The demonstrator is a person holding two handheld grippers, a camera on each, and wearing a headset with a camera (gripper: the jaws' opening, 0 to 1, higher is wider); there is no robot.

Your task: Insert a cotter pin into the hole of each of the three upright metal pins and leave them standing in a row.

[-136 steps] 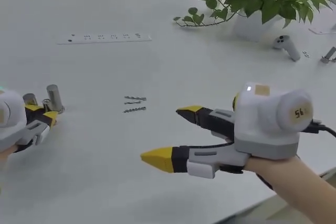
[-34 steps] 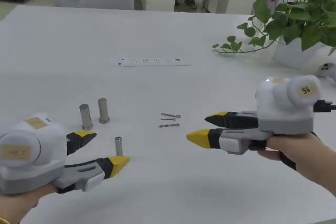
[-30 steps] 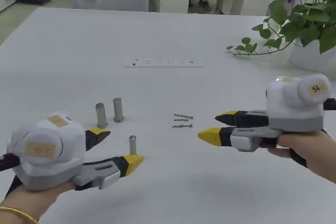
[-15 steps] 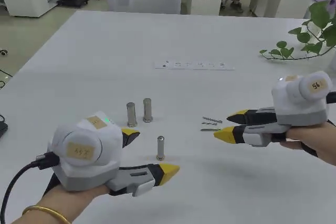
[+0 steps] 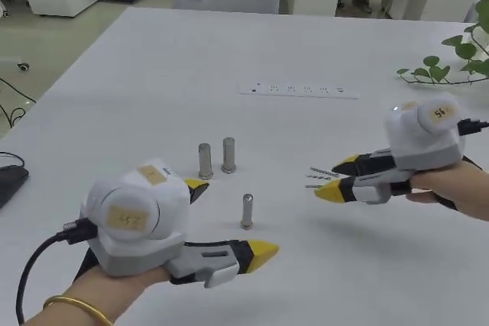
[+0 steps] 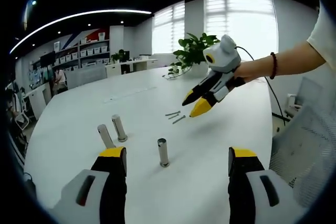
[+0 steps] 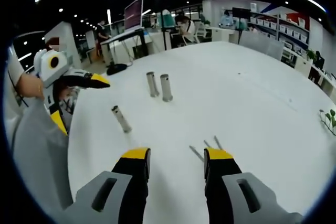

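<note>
- Right gripper (image 5: pixel 336 177) has drawn in to the cotter pins (image 6: pixel 175 115), right of the lone metal pin (image 5: pixel 247 211); its jaws are apart and empty.
- Left gripper (image 5: pixel 233 217) hovers just short of that pin, jaws wide apart.
- Two more metal pins (image 5: pixel 216 158) stand upright beyond it, none fitted yet.
- Likely next: pinch one thin cotter pin cleanly.
- White table (image 5: pixel 153 74) in an office; power strip (image 5: pixel 298 90) farther beyond.

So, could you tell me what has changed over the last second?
The right gripper moved in to the cotter pins, open jaws at them, nothing gripped. The left gripper stays open by the lone metal pin; that and the two paired pins stand unmoved.
</note>
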